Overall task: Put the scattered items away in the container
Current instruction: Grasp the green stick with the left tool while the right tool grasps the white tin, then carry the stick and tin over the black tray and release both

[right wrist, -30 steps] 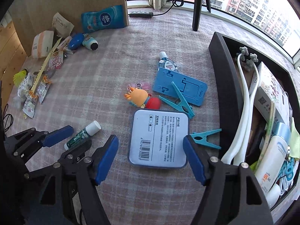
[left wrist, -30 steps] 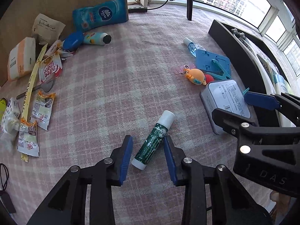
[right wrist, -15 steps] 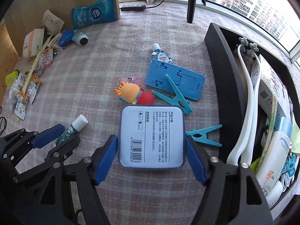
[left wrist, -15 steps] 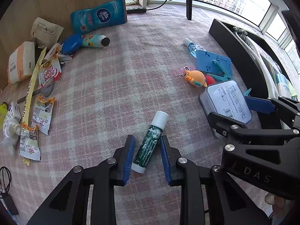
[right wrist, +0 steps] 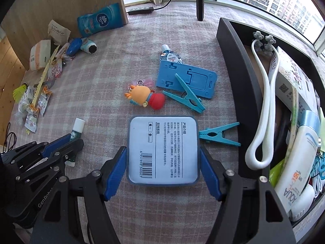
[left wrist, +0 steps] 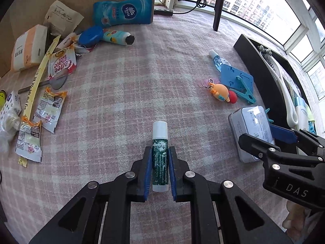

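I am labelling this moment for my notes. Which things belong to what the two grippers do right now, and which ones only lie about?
In hand:
- left gripper, closing on the green lip balm
- right gripper, astride the grey tin
- black container

Lying about:
- two teal clothes pegs
- blue phone stand
- orange toy keyring
- sachets

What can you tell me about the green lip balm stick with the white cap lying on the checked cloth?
The green lip balm stick with the white cap is a slim plastic cylinder with a dark green printed label, a translucent white cap and a pale base. It lies flat on the pink checked cloth, cap pointing away from the left gripper, whose blue-padded jaws are closing on both sides of its labelled body.
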